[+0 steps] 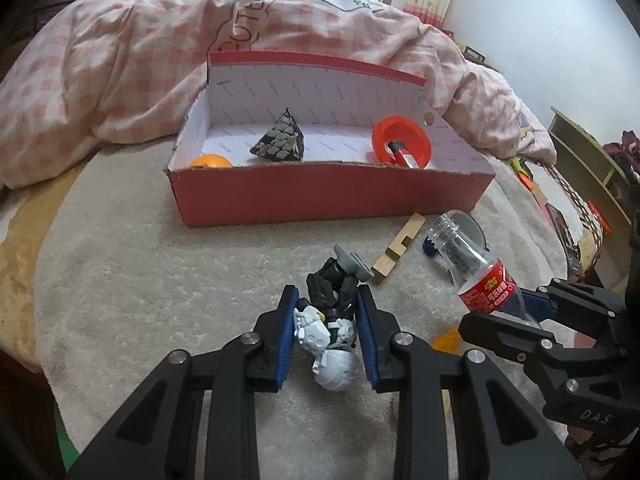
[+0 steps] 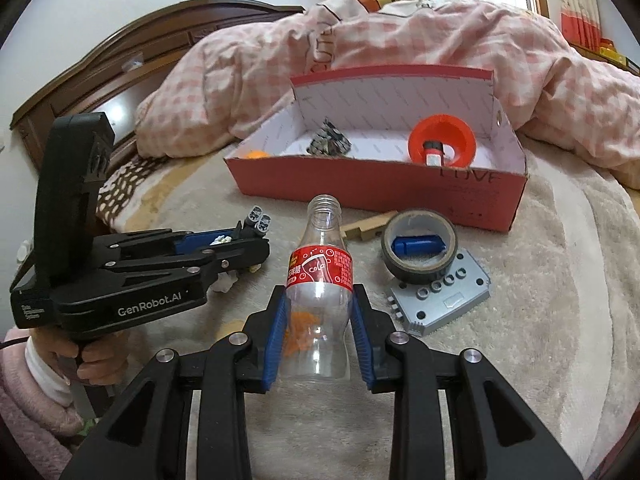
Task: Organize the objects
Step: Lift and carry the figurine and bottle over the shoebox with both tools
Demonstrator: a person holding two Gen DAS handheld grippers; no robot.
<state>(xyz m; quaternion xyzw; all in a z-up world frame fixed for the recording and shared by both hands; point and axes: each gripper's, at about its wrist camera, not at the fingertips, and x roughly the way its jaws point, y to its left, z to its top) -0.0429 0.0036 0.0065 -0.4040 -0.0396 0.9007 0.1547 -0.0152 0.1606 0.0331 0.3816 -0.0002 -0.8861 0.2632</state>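
Note:
My left gripper (image 1: 326,304) is shut on a black and white robot toy figure (image 1: 332,320) just above the beige rug; it also shows in the right wrist view (image 2: 240,240). My right gripper (image 2: 318,308) is shut on an empty clear cola bottle (image 2: 320,276) with a red label, neck pointing forward; the bottle also shows at the right of the left wrist view (image 1: 476,272). A red open box (image 1: 328,196) sits ahead and holds an orange ball (image 1: 211,161), a dark patterned pyramid (image 1: 280,140) and an orange ring-shaped toy (image 1: 402,142).
On the rug before the box lie a wooden block (image 2: 370,226), a roll of dark tape (image 2: 418,246) with a blue piece (image 2: 418,245) inside, and a grey studded plate (image 2: 444,296). A pink checked duvet (image 1: 140,60) is piled behind the box. A wooden headboard (image 2: 120,64) stands at left.

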